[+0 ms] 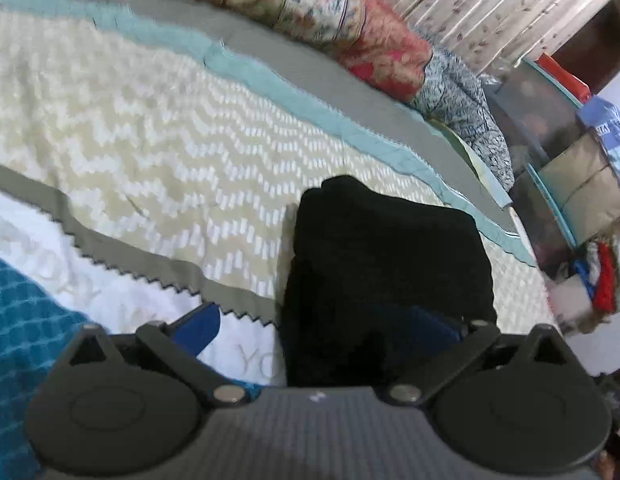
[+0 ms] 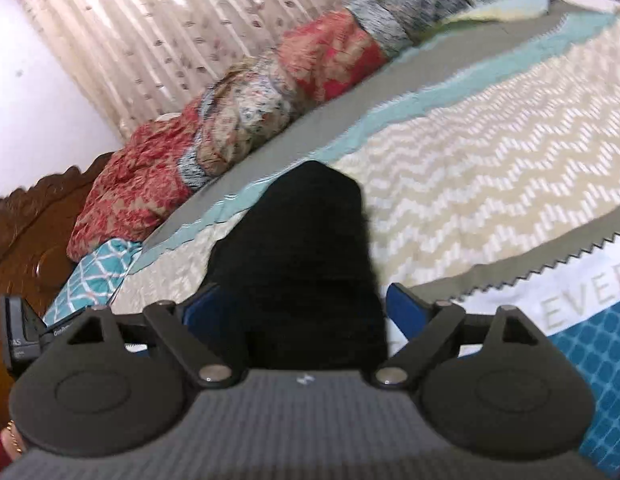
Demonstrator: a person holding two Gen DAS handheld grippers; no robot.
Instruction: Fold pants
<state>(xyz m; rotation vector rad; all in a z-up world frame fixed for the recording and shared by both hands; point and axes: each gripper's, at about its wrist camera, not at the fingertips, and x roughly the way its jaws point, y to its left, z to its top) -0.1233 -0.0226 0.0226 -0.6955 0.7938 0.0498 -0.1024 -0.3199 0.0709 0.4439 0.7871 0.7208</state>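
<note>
The left tool (image 1: 324,326) stands wide, its blue fingers (image 1: 199,326) spread to either side of the black fabric pants (image 1: 384,264), which bunch up between them; whether the cloth is pinched I cannot tell. The right tool (image 2: 299,310) is also wide, with one blue finger (image 2: 406,310) showing clear of the dark cloth (image 2: 301,264) and the other partly hidden behind it. In both views the pants lie as a compact dark heap on the bed's patterned cover (image 1: 149,128), resting on its cream zigzag band and reaching toward the grey strip and the white lettered band nearest the tools. Beyond the pants, a pale blue stripe and another grey band run along the cover. Past those sits a rolled floral quilt in red, beige and blue (image 2: 237,120), and behind it a striped pale curtain (image 2: 121,28). A carved brown wooden headboard (image 2: 33,240) shows at the left edge of the right view
</note>
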